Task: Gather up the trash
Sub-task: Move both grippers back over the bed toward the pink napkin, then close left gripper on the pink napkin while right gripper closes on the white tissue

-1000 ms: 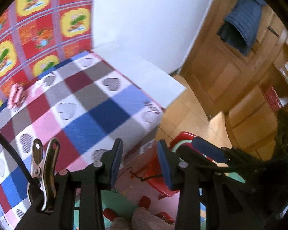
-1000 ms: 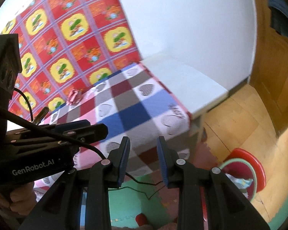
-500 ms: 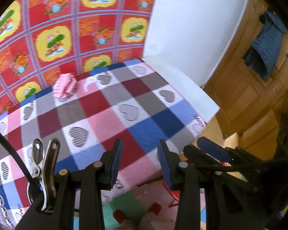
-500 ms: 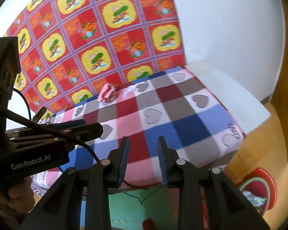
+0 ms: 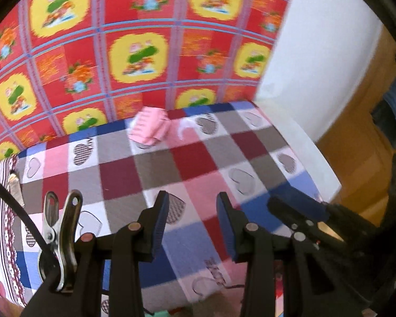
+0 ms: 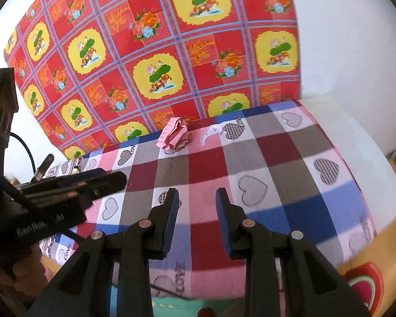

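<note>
Red-and-yellow floral cloth [image 6: 155, 60] hangs as a backdrop well ahead of both tongs, with a white wall [image 6: 343, 39] to its right. Below it, a counter [image 6: 277, 158] draped in a heart-print checked cover lies under and ahead of the tongs. Left tongs [image 5: 191, 211] and right tongs [image 6: 196, 206] hover side by side above its near edge, each parted wide and gripping nothing. Crumpled pink paper trash [image 6: 174, 132] sits far ahead of them, at the counter's back edge against the cloth.
</note>
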